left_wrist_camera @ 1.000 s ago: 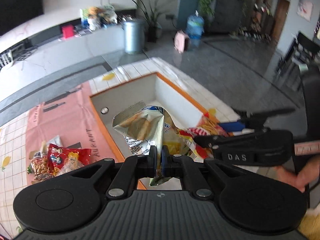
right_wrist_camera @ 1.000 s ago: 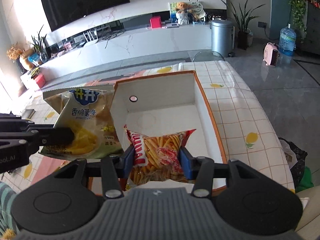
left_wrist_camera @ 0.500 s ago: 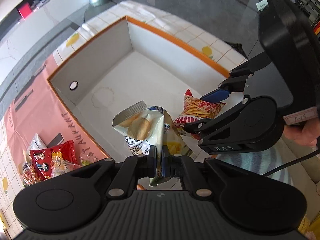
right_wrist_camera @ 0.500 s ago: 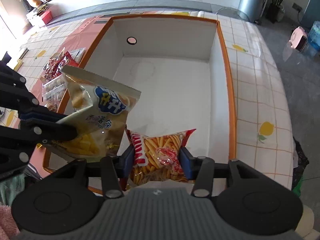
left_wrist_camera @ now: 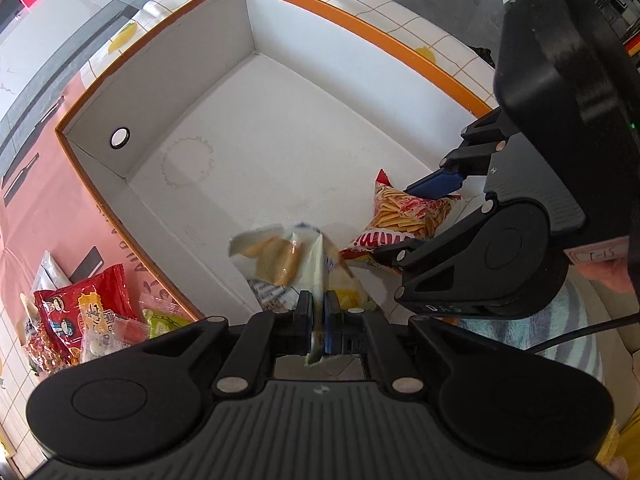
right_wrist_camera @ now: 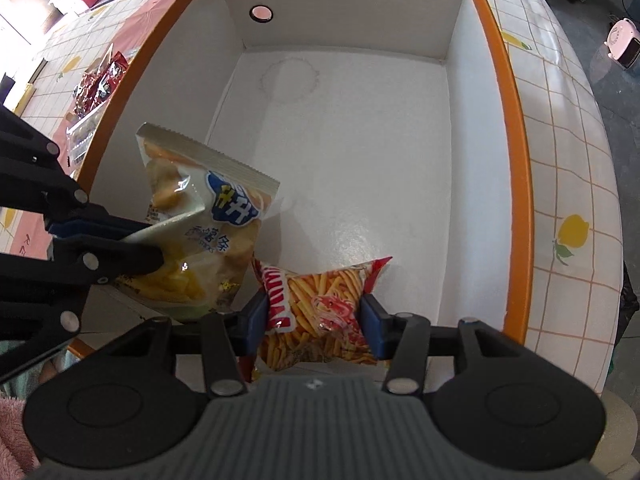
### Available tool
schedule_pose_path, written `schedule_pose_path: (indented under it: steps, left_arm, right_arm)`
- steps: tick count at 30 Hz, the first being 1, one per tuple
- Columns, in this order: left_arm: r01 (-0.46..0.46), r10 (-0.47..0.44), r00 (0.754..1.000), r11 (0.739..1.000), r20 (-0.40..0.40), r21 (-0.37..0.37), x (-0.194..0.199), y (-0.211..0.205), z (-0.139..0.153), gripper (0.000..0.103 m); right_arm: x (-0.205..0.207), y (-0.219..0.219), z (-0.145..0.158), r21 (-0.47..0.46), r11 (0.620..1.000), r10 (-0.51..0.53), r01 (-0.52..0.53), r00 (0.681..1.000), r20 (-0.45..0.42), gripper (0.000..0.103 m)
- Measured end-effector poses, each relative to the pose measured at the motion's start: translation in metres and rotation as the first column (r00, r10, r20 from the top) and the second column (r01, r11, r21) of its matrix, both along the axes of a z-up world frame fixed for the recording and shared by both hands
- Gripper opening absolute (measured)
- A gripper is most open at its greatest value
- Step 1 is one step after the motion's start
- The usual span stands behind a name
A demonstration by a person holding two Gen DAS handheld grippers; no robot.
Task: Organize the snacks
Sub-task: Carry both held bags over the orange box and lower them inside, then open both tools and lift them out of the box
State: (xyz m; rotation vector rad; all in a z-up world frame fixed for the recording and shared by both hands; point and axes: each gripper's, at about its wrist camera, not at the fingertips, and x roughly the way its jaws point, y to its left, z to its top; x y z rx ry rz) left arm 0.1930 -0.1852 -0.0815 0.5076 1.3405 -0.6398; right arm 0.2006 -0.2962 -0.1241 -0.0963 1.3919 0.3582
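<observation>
A white box with an orange rim (left_wrist_camera: 192, 60) (right_wrist_camera: 344, 8) lies open below both grippers. My left gripper (left_wrist_camera: 318, 304) (right_wrist_camera: 152, 240) is shut on the edge of a pale yellow chips bag (left_wrist_camera: 276, 260) (right_wrist_camera: 212, 216), which hangs low inside the box at its near left corner. My right gripper (right_wrist_camera: 316, 316) (left_wrist_camera: 412, 220) is shut on a red bag of fries-shaped snacks (right_wrist_camera: 324, 300) (left_wrist_camera: 408, 216), squeezed between the blue pads near the box floor at the near side. The two bags hang side by side and nearly touch.
Several loose snack packets (left_wrist_camera: 80, 320) (right_wrist_camera: 100, 80) lie on a pink mat left of the box. A tiled tablecloth with lemon prints (right_wrist_camera: 568, 160) surrounds the box, and the table edge drops off at the right. A striped sleeve (left_wrist_camera: 560, 332) shows behind the right gripper.
Both grippers have tipped to point downward and sunk toward the box, carrying their bags from above the rim to inside it. The grips look unchanged.
</observation>
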Motion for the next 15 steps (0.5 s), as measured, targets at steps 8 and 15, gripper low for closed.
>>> schedule_pose_path:
  steps: [8, 15]
  left_arm:
    - [-0.023, 0.023, 1.000, 1.000, 0.010, 0.001, -0.003, 0.005, 0.005, 0.009]
    - [-0.034, 0.037, 0.998, 0.998, 0.060, -0.052, -0.017, 0.016, 0.033, 0.024]
  right_arm:
    - [-0.001, 0.002, 0.003, -0.040, 0.999, -0.016, 0.017, 1.000, 0.010, 0.056]
    - [-0.010, 0.005, 0.017, -0.053, 0.998, -0.024, 0.025, 0.999, 0.030, 0.064]
